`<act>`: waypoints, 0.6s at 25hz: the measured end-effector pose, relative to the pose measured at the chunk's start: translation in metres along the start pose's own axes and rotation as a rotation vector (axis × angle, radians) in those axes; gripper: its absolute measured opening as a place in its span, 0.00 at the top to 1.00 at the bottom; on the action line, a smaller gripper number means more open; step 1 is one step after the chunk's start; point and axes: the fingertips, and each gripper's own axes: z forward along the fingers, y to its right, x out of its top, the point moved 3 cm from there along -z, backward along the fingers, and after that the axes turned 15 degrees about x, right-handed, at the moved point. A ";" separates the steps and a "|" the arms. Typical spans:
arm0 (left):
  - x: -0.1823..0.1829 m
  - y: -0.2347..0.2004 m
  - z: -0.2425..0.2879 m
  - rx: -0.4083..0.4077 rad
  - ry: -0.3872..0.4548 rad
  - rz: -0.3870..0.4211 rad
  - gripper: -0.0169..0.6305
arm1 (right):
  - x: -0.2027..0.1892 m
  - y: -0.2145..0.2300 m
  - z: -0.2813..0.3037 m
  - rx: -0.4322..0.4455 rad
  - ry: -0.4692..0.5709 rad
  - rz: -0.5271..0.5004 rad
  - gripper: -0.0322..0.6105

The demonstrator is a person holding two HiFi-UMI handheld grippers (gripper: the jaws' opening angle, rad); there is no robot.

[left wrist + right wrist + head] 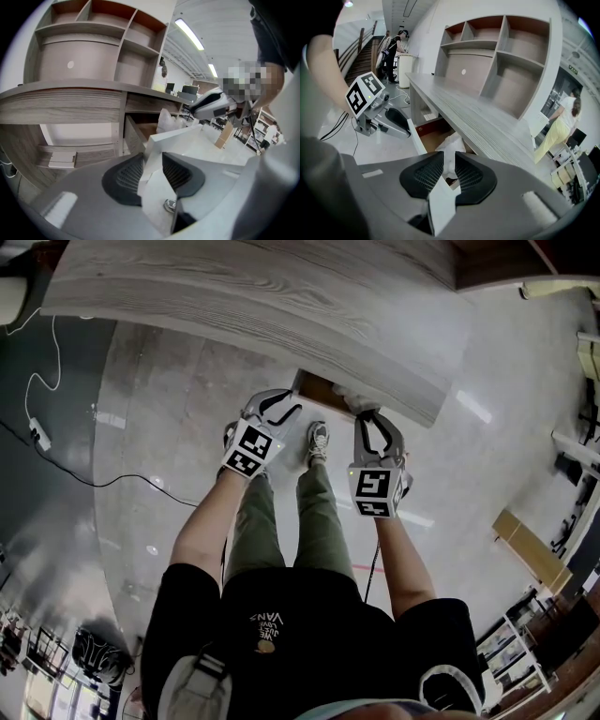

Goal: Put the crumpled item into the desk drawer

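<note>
With the left hand-held gripper [152,158] clamped on the drawer front [174,138] and the right hand-held gripper [450,161] pinching the item [449,143] inside the open drawer [432,136], a high release may leave it jamming under the desk [464,112].

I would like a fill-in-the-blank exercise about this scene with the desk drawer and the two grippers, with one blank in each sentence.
1. The desk drawer stands ____.
2. The right gripper is ____ on the crumpled white item.
3. The left gripper is shut on the drawer front, whose colour is ____.

Missing words: open; shut; white.
</note>
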 end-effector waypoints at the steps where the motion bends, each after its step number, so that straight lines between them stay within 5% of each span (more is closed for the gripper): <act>1: 0.001 0.000 -0.002 -0.001 0.001 0.002 0.71 | 0.001 0.000 -0.001 0.000 0.006 0.005 0.84; 15: 0.035 -0.006 -0.056 0.009 0.083 0.005 0.72 | 0.022 -0.010 -0.029 -0.062 0.111 0.074 0.95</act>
